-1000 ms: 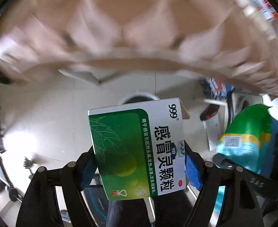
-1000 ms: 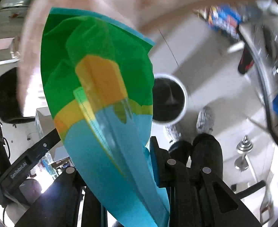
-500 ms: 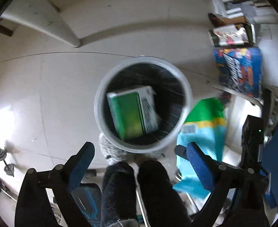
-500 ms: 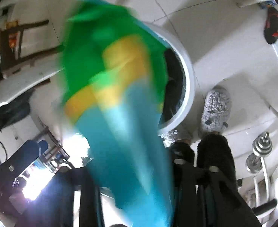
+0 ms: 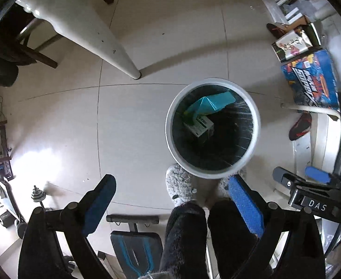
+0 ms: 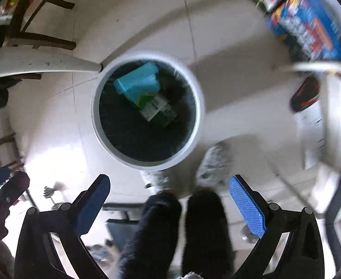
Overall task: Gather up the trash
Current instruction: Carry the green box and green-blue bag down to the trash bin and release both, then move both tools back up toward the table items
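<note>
The left gripper (image 5: 172,200), black-framed with blue-padded fingers (image 5: 246,205), is pointing straight down, its fingers spread wide and gripping nothing. The right gripper (image 6: 170,200) is pointing steeply down too; its blue-padded fingers (image 6: 247,207) have just been opening and are standing wide, nothing between them. Below, the person's dark-trousered legs (image 5: 186,237) and grey fuzzy slippers (image 5: 180,184) are showing.
</note>
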Available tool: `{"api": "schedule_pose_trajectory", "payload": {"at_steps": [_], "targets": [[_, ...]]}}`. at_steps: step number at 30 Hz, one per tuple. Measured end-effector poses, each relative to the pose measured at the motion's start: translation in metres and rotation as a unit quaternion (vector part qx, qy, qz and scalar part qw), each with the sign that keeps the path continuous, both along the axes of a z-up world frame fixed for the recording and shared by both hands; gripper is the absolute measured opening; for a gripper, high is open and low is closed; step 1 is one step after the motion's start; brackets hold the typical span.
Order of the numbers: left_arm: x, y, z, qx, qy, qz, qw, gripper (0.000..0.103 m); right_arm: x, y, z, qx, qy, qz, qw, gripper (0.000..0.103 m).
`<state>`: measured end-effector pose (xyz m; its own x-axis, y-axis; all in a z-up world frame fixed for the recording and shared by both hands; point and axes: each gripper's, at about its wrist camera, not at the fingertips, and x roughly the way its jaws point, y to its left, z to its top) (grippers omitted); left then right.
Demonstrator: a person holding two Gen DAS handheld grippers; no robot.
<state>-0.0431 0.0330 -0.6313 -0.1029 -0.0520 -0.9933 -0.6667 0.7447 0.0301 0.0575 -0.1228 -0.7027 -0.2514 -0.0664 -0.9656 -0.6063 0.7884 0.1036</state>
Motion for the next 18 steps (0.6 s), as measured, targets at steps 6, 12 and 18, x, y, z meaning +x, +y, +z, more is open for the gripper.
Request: {"api": "schedule_pose_trajectory", "payload": {"at_steps": [6,12,18], "targets": [[-0.01,-0.008,0.06,0.005,-0.006,0.011,0.9999,0.099,-0.004,-0.01,0.079,-0.007,-0.043,0.019,0.999,0.103],[-0.023,-0.017,0.129,0.007,-0.024,0.02,0.9995,0.099,-0.014,-0.014,0.164,0.01,-0.054,0.02,0.998,0.103],[-0.035,-0.02,0.195,0.002,-0.042,0.027,0.9988,0.099,-0.029,-0.017,0.247,0.026,-0.056,0.018,0.998,0.103]]}}
